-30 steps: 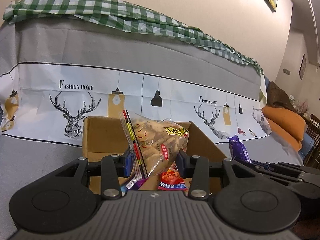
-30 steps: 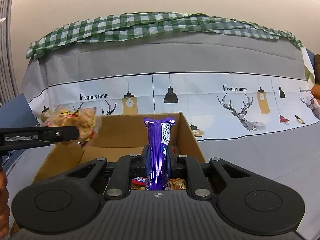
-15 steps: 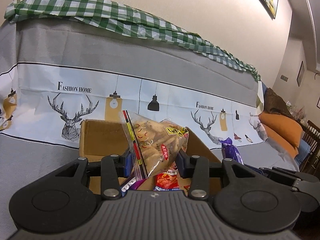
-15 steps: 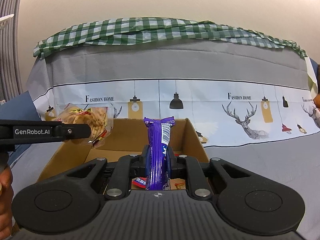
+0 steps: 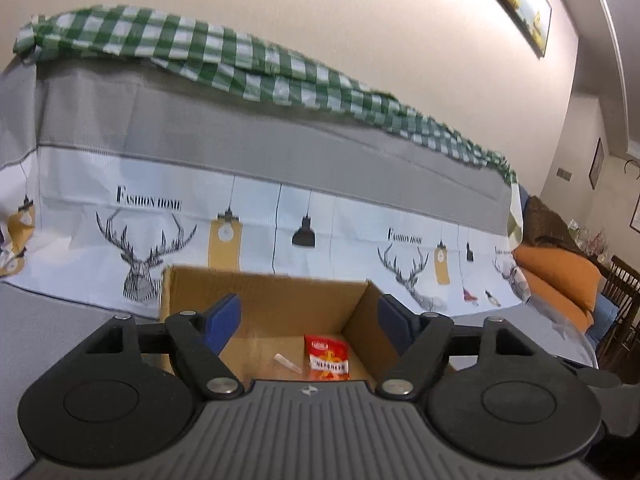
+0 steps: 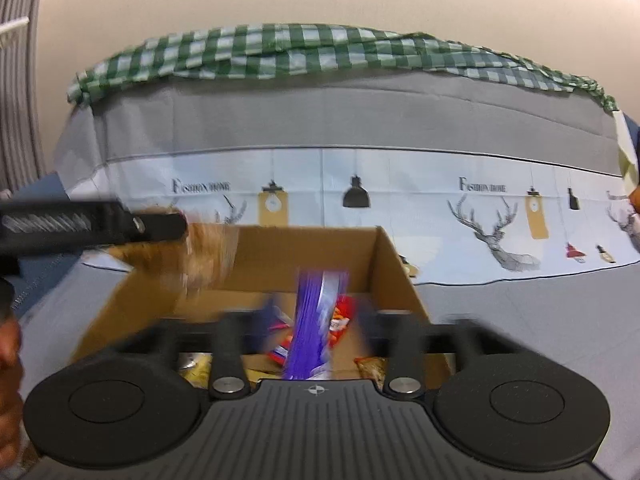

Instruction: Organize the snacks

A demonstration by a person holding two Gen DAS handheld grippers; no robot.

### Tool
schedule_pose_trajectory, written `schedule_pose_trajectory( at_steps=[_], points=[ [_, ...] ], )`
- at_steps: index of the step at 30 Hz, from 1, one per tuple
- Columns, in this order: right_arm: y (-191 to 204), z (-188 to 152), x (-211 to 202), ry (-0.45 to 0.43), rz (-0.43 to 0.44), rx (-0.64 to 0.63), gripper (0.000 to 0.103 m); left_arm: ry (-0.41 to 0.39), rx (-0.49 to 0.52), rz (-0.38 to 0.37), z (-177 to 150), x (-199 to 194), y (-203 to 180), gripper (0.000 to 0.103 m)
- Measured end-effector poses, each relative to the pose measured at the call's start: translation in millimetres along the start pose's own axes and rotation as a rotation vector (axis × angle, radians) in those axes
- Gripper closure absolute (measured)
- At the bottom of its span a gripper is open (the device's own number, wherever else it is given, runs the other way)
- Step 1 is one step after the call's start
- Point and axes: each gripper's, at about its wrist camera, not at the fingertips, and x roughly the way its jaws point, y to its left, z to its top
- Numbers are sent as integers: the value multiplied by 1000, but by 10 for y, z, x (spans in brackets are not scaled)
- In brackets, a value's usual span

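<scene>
An open cardboard box (image 5: 276, 300) sits on the grey sofa cover; it also shows in the right wrist view (image 6: 394, 264). My left gripper (image 5: 308, 318) is open and empty above the box, with a red snack packet (image 5: 327, 357) on the box floor below it. In the right wrist view my right gripper (image 6: 320, 320) is open, and the purple snack pack (image 6: 316, 320) is a blur between its spread fingers, falling into the box. The clear bag of brown snacks (image 6: 208, 256) is a blur just below the left gripper's finger (image 6: 120, 226), over the box's left side.
Several snack packets (image 6: 340, 320) lie on the box floor. The sofa back with its deer-print cover (image 5: 152, 240) and a green checked cloth (image 5: 240, 64) rises behind the box. An orange cushion (image 5: 560, 272) lies at the far right.
Both grippers have opened. The clear bag of brown snacks has left my left gripper and the purple pack has left my right gripper; both are dropping into the box.
</scene>
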Motion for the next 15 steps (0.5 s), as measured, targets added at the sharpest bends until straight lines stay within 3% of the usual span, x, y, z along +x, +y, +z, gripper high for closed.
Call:
schedule_pose_trajectory(
  at_steps=[4,6,8,15],
  points=[
    [-40,8,8,7,-7,31,13,-13,11,11,3,-48,23,16],
    [-61,6,6,8,-16,49,4,-16,20,33,-15,-87,29,5],
    [-69,2,-18,3,-24,60,1,-24,37,37,-50,-161,26,2],
    [-87,-19,-202,-7,-38,93,1,-46,124,103,-209,-553,-94,1]
  ],
)
